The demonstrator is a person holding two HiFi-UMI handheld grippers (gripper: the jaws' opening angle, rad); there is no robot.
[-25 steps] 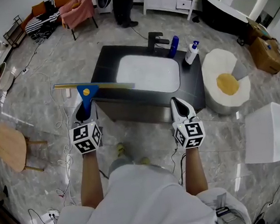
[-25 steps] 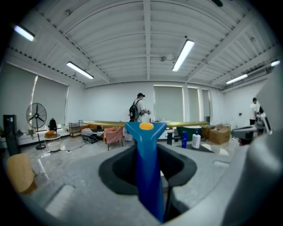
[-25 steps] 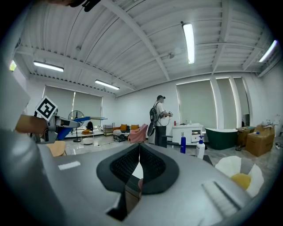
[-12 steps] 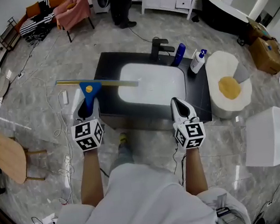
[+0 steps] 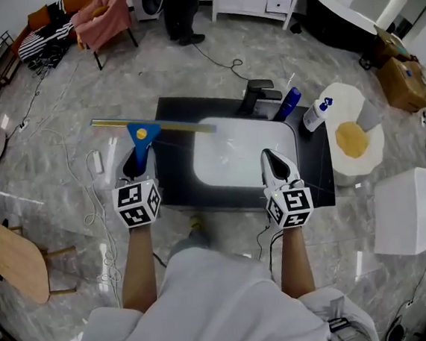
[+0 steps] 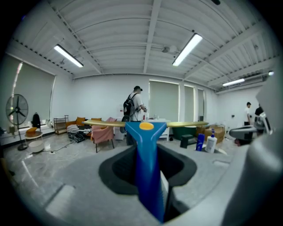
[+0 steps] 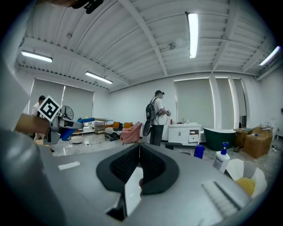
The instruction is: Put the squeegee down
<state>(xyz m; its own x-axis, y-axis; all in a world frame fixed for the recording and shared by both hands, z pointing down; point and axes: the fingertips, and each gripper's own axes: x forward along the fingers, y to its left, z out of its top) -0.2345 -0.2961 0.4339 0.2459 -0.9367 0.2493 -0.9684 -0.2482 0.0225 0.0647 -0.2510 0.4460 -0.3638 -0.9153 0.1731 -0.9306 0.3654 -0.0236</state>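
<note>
Bright ceiling strip lights (image 7: 193,31), fisheye edges, floor glare

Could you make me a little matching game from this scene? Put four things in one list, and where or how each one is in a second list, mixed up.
Things:
1. squeegee
2. blue bottle
3. wooden stool
4. right gripper

Places or states:
A. on the floor, far left in the head view
B. jaws together, nothing in them
C. on the black counter, beside the tap
D. clamped by its blue handle in the left gripper

Pairs: 1-D, 2-C, 3-A, 4-B
</note>
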